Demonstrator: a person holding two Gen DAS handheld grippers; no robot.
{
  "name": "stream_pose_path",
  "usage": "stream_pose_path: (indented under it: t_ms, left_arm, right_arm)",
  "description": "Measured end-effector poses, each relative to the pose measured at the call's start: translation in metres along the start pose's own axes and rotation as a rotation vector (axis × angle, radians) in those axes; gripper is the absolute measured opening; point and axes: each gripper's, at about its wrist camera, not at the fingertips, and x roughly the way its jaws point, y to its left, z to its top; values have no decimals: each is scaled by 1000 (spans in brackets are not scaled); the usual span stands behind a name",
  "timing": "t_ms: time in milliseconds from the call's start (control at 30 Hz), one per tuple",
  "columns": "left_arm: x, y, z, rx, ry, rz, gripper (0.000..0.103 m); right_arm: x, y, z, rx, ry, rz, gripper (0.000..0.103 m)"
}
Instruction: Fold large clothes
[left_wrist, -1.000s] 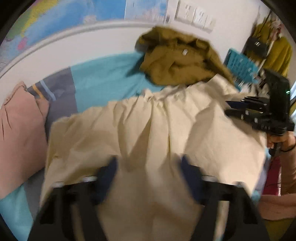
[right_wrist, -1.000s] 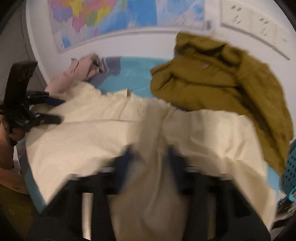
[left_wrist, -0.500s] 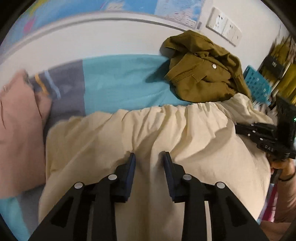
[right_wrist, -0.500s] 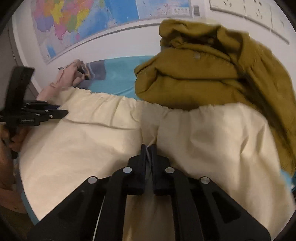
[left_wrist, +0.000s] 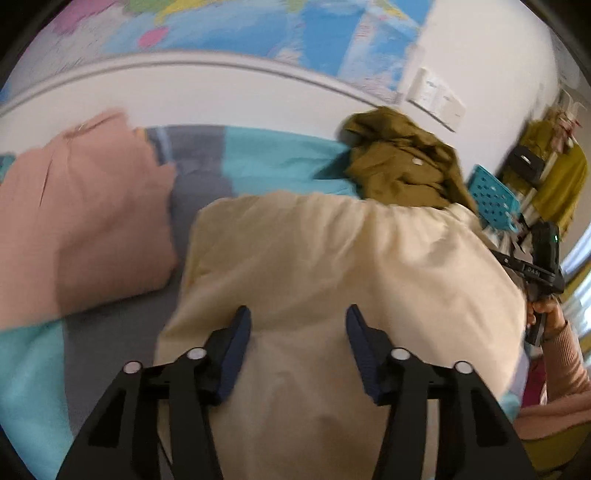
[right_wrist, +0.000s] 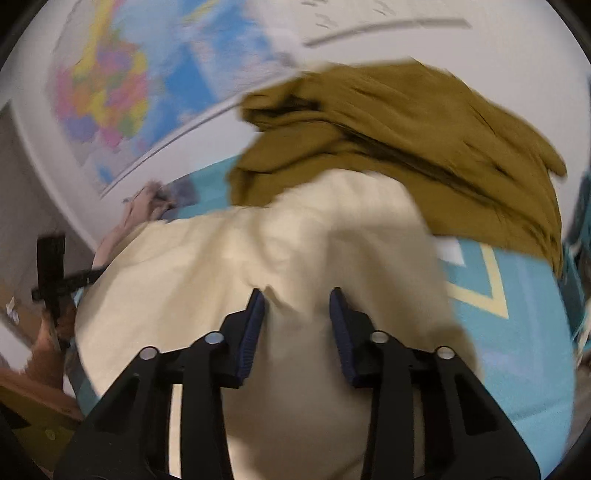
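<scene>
A large cream garment (left_wrist: 332, 258) lies spread on the teal bed sheet (left_wrist: 280, 158). My left gripper (left_wrist: 297, 325) hovers over its near part. Its jaws are opening, with cloth lying below the gap and no pad pressing on it. In the right wrist view my right gripper (right_wrist: 297, 306) is over the same cream garment (right_wrist: 240, 277). Its jaws are opening too, and a small raised fold sits loose beside the left pad. Each gripper shows in the other's view: the right gripper (left_wrist: 532, 266) at the right edge, the left gripper (right_wrist: 62, 280) at the far left.
A crumpled olive jacket (left_wrist: 402, 166) lies at the far side against the wall, touching the cream garment's far edge. A pink garment (left_wrist: 81, 221) lies to the left. A blue perforated basket (left_wrist: 495, 199) stands at the right. A map hangs above the bed.
The right gripper, shut on a pinch of cream cloth half a second ago, has let it go. The left jaws stand wider. Both views have swung sideways, and both are blurred.
</scene>
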Motion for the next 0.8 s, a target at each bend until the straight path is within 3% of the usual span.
stream_pose_path:
  t_ms: [100, 133, 167, 200, 233, 300, 367, 433, 567, 600, 667, 733, 800]
  left_arm:
    - [-2, 10, 0, -69, -7, -19, 47]
    - [-11, 8, -1, -57, -30, 1, 51]
    - [-22, 4, -4, -38, -54, 28, 63]
    - [-30, 2, -6, -28, -71, 36, 69]
    - [-43, 1, -11, -21, -92, 37, 70]
    - [-61, 5, -20, -36, -113, 28, 72]
    - [-82, 10, -36, -64, -133, 27, 73]
    - [-91, 12, -47, -76, -132, 35, 73]
    - [-83, 16, -72, -96, -51, 68, 72]
    - [-77, 18, -76, -108, -31, 76, 65]
    - [-67, 26, -82, -149, -5, 49, 54]
    - [-62, 31, -82, -183, -2, 15, 45]
    - [-62, 27, -78, -171, -4, 33, 38]
  right_arm:
    - [-3, -4, 0, 50, -17, -16, 38]
    - [-8, -2, 0, 48, -30, -23, 41]
    - [-17, 2, -1, 41, -44, -20, 45]
    - [-28, 5, -3, 32, -64, -11, 47]
    - [-40, 7, -5, 27, -86, -6, 49]
    - [-62, 9, -11, 21, -121, -3, 54]
    - [-83, 7, -20, 23, -154, -31, 66]
    - [-100, 1, -32, 43, -173, -50, 69]
    - [-113, -17, -61, 102, -149, -75, 78]
    - [-111, -22, -68, 127, -133, -65, 78]
    - [-100, -29, -77, 155, -77, -48, 73]
    - [-87, -29, -79, 153, -36, -12, 23]
    - [-91, -28, -74, 136, -62, -20, 15]
